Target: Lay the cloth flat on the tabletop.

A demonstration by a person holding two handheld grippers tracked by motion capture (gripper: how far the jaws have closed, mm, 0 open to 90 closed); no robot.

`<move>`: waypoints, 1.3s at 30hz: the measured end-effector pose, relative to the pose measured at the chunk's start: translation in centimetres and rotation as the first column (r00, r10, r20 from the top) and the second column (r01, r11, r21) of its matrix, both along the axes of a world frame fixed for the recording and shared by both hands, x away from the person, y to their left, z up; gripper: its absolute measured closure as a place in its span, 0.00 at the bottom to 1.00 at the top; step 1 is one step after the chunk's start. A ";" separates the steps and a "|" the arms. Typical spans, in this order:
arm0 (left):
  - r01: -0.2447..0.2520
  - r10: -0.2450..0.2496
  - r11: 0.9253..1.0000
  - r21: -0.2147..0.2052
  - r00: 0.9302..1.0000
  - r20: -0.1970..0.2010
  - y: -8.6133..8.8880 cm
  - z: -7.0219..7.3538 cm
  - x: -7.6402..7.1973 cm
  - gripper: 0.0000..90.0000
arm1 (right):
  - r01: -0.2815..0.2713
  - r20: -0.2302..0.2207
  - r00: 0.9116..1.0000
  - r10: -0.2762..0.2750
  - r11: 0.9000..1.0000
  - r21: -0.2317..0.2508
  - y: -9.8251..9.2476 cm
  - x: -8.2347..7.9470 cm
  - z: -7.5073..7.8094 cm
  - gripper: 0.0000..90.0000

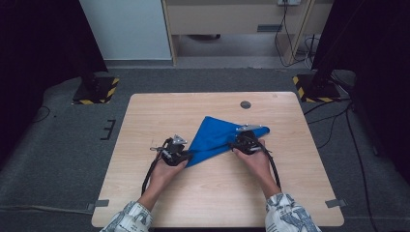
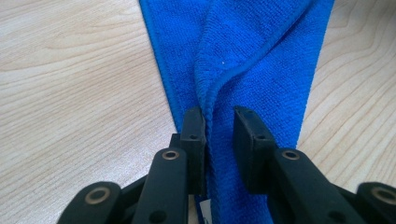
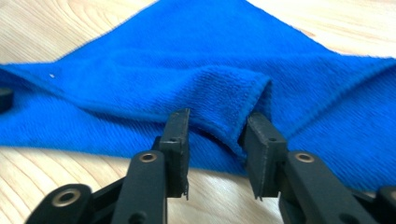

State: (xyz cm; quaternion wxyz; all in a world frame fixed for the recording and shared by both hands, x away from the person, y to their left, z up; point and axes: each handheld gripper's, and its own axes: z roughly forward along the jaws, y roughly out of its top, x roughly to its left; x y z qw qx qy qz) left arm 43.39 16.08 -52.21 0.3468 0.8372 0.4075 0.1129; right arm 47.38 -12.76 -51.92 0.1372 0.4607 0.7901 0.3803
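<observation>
A blue cloth (image 1: pixel 215 137) lies folded into a triangle on the wooden table (image 1: pixel 203 198). My left gripper (image 1: pixel 187 157) sits at the cloth's near left corner. In the left gripper view the cloth (image 2: pixel 261 60) fills the narrow gap of that gripper (image 2: pixel 219 116), and a hemmed ridge runs away from the jaws, so it is shut on the corner. My right gripper (image 1: pixel 235 142) is at the cloth's right edge. In the right gripper view a raised fold of cloth (image 3: pixel 229 93) stands in the gripper (image 3: pixel 217 119), leaning on the right pad with a gap at the left pad.
A small round grey cap (image 1: pixel 245 104) is set in the table behind the cloth. Two stand bases with yellow-black stripes (image 1: pixel 95 90) (image 1: pixel 314 88) sit on the floor beyond the far corners. Cables trail from both grippers toward the near edge.
</observation>
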 end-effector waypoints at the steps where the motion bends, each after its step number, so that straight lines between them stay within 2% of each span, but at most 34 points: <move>1: -0.001 0.001 1.000 -0.001 1.000 -0.001 0.0 0.0 0.0 0.82 | 0.001 0.005 1.000 -0.001 1.000 -0.003 0.1 0.1 0.0 0.76; 6: 0.003 -0.003 1.000 0.002 1.000 0.000 0.0 0.0 0.0 0.83 | -0.001 0.021 1.000 0.001 1.000 0.012 0.1 0.0 0.1 0.94; 8: 0.005 -0.005 1.000 0.002 1.000 -0.001 0.0 0.0 0.0 0.82 | -0.005 0.016 1.000 0.005 1.000 0.021 0.0 -0.2 0.3 0.98; 13: 0.018 -0.019 1.000 0.002 0.999 0.031 0.3 0.5 -0.8 0.74 | -0.025 0.012 1.000 0.024 0.999 0.033 -0.9 -1.3 0.8 0.99; 15: 0.027 -0.027 1.000 0.002 0.998 0.051 0.5 0.9 -1.3 0.70 | -0.034 0.003 0.999 0.034 0.999 0.041 -1.5 -2.2 1.0 0.99; 18: 0.031 -0.028 0.999 -0.028 0.997 0.077 0.8 1.6 -2.2 0.62 | -0.057 -0.005 0.998 0.057 0.998 0.038 -2.4 -3.7 1.3 0.99; 21: 0.066 -0.063 0.997 -0.036 0.994 0.087 1.0 1.9 -3.4 0.55 | -0.063 -0.016 0.998 0.063 0.997 0.042 -3.6 -5.2 1.5 0.99; 24: 0.091 -0.086 0.995 -0.043 0.991 0.098 1.1 2.1 -4.4 0.52 | -0.064 -0.029 0.997 0.066 0.997 0.049 -4.8 -6.5 1.4 0.99; 28: 0.093 -0.083 0.993 -0.076 0.989 0.126 1.3 2.8 -4.9 0.50 | -0.053 -0.049 0.997 0.055 0.997 0.050 -6.6 -7.9 1.0 0.99; 30: 0.086 -0.076 0.994 -0.074 0.988 0.133 1.4 2.9 -5.0 0.50 | -0.045 -0.054 0.997 0.048 0.998 0.054 -7.6 -8.5 1.0 0.99; 31: 0.076 -0.067 0.995 -0.066 0.989 0.132 1.5 2.8 -4.9 0.50 | -0.040 -0.061 0.997 0.044 0.998 0.055 -8.0 -8.8 1.0 0.99; 35: 0.046 -0.041 0.998 -0.048 0.996 0.084 1.8 1.9 -4.4 0.50 | -0.027 -0.082 0.996 0.031 0.998 0.048 -9.4 -9.9 1.2 0.99; 39: 0.055 -0.053 0.998 -0.026 0.996 0.069 1.3 1.4 -4.3 0.50 | -0.013 -0.098 0.995 0.017 0.999 0.042 -10.5 -11.0 1.2 0.99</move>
